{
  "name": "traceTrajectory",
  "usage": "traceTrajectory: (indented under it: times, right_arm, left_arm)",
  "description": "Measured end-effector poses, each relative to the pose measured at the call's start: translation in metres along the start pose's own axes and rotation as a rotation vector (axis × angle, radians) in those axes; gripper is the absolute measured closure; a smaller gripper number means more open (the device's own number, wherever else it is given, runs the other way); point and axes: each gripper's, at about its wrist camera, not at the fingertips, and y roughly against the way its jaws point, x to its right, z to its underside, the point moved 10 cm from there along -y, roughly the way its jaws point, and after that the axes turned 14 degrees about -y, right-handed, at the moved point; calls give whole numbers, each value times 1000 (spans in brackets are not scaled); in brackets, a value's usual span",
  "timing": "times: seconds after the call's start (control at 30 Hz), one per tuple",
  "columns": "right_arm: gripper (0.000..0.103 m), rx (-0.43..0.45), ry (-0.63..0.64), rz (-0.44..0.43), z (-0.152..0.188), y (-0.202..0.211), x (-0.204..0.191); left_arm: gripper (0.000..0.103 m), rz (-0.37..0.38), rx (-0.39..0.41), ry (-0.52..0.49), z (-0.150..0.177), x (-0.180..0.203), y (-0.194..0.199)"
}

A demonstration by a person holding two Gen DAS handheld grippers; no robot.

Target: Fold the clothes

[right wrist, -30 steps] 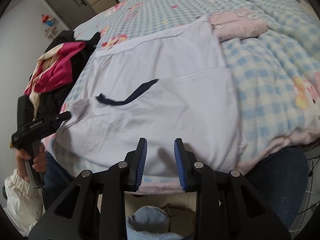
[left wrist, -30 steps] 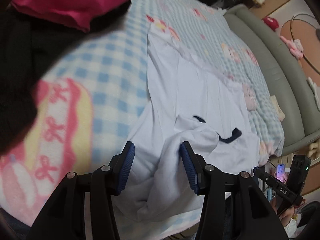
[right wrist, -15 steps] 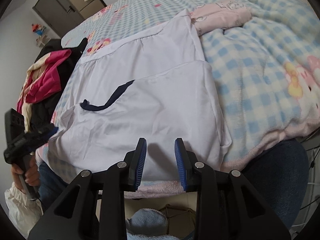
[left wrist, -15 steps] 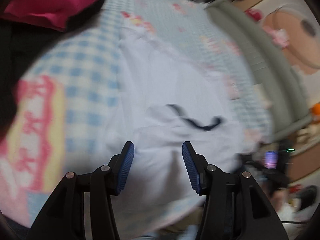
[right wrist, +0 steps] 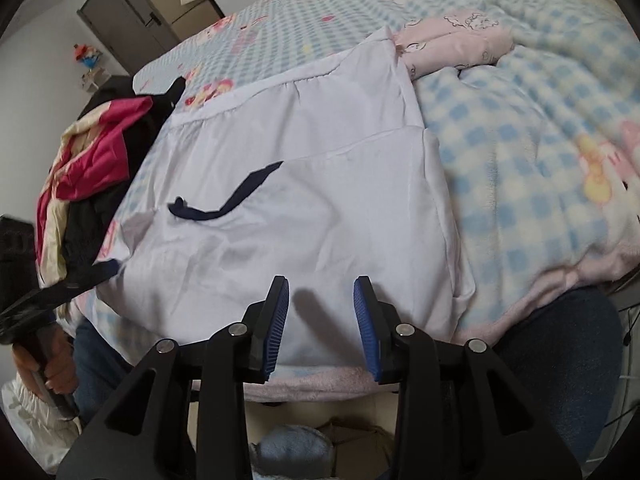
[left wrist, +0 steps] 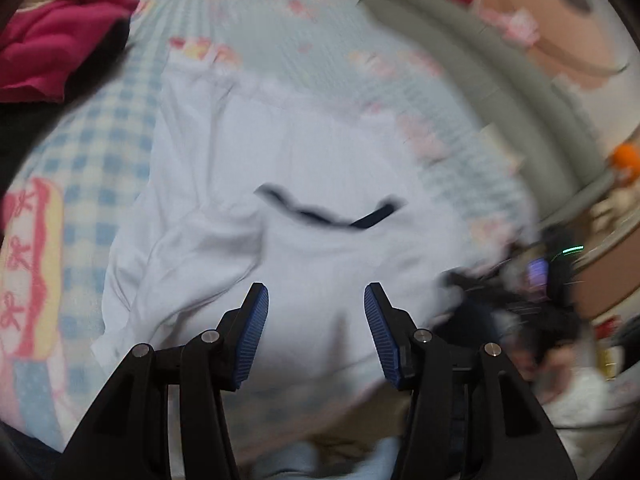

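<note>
White garment (right wrist: 304,184) lies spread on the checked blanket (right wrist: 520,168), near the bed's front edge. Its near part is doubled back over the far part; the dark neckline trim (right wrist: 228,200) shows on top of the fold. Right edge lies straight and flat. Left side is lumpy: a sleeve (left wrist: 188,256) sits bunched and creased beside the body panel.

Left gripper (left wrist: 316,332) hovers over the near left part of the garment, jaws spread wide, nothing between them. This view is blurred by motion. Right gripper (right wrist: 322,324) hangs over the near hem, jaws spread, also empty. A hand (right wrist: 52,368) on the left tool's handle shows at the edge of the right view.

Pile of pink and black clothes (right wrist: 92,168) sits on the bed to the left, apart from the white piece.

Judgement: a mid-fold stage, one lengthwise fold in place, both tools free between grasps. Likely next need is the loose left sleeve: pinch its edge, draw it flat and lay it inward over the body so both sides match. The thin cloth calls for a low, shallow pinch that catches only the top layer, or the fold beneath drags along.
</note>
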Motion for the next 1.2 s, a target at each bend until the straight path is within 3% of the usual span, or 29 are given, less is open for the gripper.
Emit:
traceTrajectory:
  times: [0.07, 0.23, 0.37, 0.47, 0.57, 0.6, 0.67, 0.73, 0.83, 1.1, 1.17, 1.2]
  right_arm:
    - [69, -1, -6, 6, 1, 0, 4]
    - [69, 11, -63, 52, -11, 2, 31]
    - [69, 46, -36, 14, -26, 8, 15]
    - [69, 24, 12, -6, -30, -5, -2]
    - [71, -26, -1, 48, -28, -30, 8]
    - [76, -28, -20, 44, -29, -29, 11]
    - [75, -7, -52, 24, -35, -18, 15]
    - [72, 45, -49, 17, -46, 0, 18]
    - [66, 91, -58, 37, -66, 9, 29]
    - [66, 30, -96, 68, -103, -24, 51]
    - [66, -11, -108, 31, -107, -40, 46]
    - [65, -30, -110, 14, -108, -47, 43]
  left_arm:
    - [59, -56, -22, 17, 0, -14, -6]
    - [56, -77, 20, 19, -5, -24, 10]
    - [54, -93, 54, 20, -10, -32, 23]
    - [54, -97, -19, 22, -7, -36, -11]
    - [61, -147, -84, 86, -8, -60, -21]
    - [61, -159, -61, 92, -16, -63, -14]
    - [56, -196, 6, 81, -37, -68, 5]
    - [54, -222, 17, 85, -49, -79, 10]
    - [56, -218, -24, 100, -52, -94, -2]
    - [57, -165, -141, 104, -45, -109, -43]
    - [65, -147, -150, 115, -45, -111, -51]
    - [75, -137, -148, 124, -46, -111, -54]
